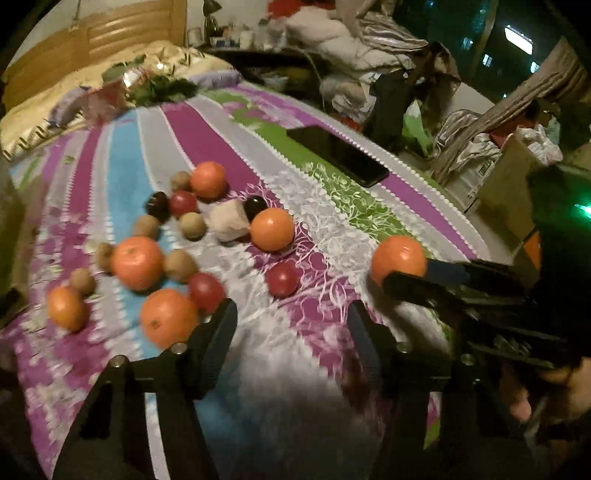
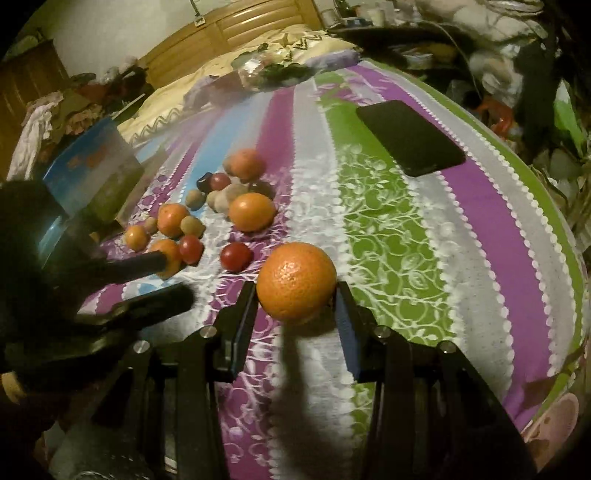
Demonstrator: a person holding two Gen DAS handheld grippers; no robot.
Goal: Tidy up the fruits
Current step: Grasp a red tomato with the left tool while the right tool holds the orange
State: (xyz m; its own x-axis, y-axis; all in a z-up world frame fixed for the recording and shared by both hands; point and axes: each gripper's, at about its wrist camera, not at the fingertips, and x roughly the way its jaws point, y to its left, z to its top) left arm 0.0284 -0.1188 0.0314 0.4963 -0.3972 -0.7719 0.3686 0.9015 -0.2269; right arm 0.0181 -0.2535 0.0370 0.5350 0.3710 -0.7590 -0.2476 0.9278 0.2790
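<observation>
Several oranges, red tomatoes, brown kiwis and dark plums lie in a loose pile (image 1: 177,236) on a striped bed cover (image 1: 295,354). My left gripper (image 1: 291,321) is open and empty, hovering just before the pile, with an orange (image 1: 168,317) by its left finger. My right gripper (image 2: 295,295) has one orange (image 2: 295,280) between its fingers; the fingers sit at the orange's sides and a clear grip does not show. That orange and the right gripper (image 1: 406,277) also show in the left wrist view (image 1: 397,258), to the right of the pile.
A black phone (image 2: 410,136) lies on the cover at the far right. A blue and clear box (image 2: 96,170) stands left of the pile. Pillows and a wooden headboard (image 2: 236,26) are at the back. Clutter lines the bed's right edge.
</observation>
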